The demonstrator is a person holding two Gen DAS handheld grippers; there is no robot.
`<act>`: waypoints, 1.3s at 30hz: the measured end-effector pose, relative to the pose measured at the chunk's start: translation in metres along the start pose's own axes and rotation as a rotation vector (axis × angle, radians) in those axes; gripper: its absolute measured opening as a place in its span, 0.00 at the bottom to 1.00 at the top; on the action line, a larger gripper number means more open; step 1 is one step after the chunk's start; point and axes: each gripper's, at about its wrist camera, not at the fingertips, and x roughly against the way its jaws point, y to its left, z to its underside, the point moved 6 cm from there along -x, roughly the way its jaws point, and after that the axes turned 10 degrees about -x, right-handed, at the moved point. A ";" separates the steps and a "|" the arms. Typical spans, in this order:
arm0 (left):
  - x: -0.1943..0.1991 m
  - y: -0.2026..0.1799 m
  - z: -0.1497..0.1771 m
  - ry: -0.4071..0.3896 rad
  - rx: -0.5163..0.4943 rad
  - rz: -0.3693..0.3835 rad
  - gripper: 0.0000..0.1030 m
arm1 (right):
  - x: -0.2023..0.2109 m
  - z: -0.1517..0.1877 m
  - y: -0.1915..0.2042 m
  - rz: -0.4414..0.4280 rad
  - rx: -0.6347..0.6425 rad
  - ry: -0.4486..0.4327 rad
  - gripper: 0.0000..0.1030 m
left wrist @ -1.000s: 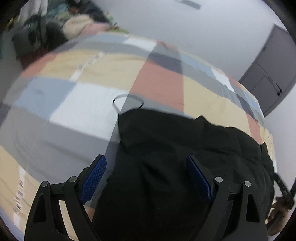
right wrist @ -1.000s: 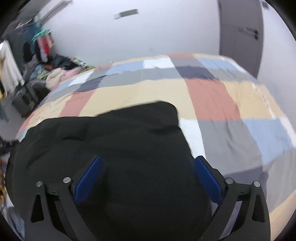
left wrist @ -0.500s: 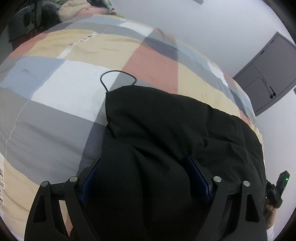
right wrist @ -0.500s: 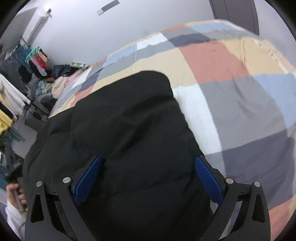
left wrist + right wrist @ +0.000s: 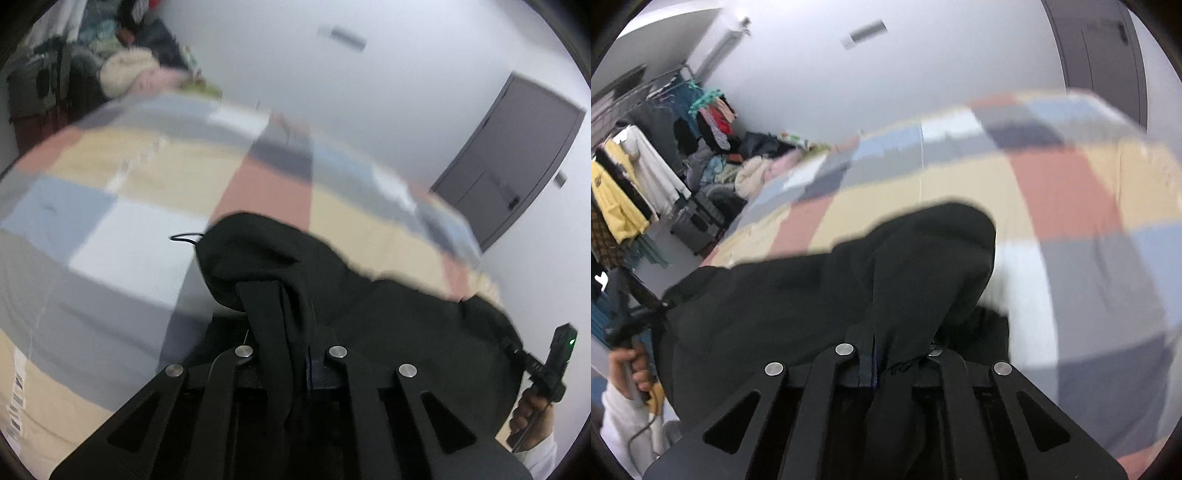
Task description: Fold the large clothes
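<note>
A large black garment (image 5: 388,314) lies on a bed with a patchwork cover (image 5: 147,192). My left gripper (image 5: 288,354) is shut on a bunched fold of the garment at its near left edge and holds it raised. A thin black cord loop (image 5: 184,236) shows beside the garment's far corner. In the right wrist view my right gripper (image 5: 890,358) is shut on the near right edge of the same black garment (image 5: 812,295), also raised off the patchwork cover (image 5: 1071,206). The fingertips of both are hidden in cloth.
A clothes rack with hanging clothes (image 5: 628,184) and a pile of clothes (image 5: 753,166) stand at the bed's far left. A grey door (image 5: 509,158) is in the far wall. The other hand-held gripper shows at the frame edge in the left wrist view (image 5: 546,373).
Both grippers were open over the garment; both have now shut on its near edge and lifted it, bunching the cloth between the jaws.
</note>
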 end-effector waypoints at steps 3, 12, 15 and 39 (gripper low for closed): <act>0.025 -0.002 -0.028 -0.092 0.017 0.024 0.07 | 0.013 -0.025 0.015 -0.001 0.034 -0.080 0.04; -0.013 0.018 -0.048 -0.100 -0.015 -0.101 0.07 | -0.021 -0.062 0.023 0.131 0.124 -0.167 0.04; -0.040 0.032 -0.026 -0.030 0.011 -0.112 0.07 | -0.050 -0.047 0.002 0.172 0.099 -0.084 0.04; -0.002 0.019 0.011 0.097 0.043 -0.182 0.46 | -0.012 -0.008 -0.014 0.107 -0.009 0.007 0.69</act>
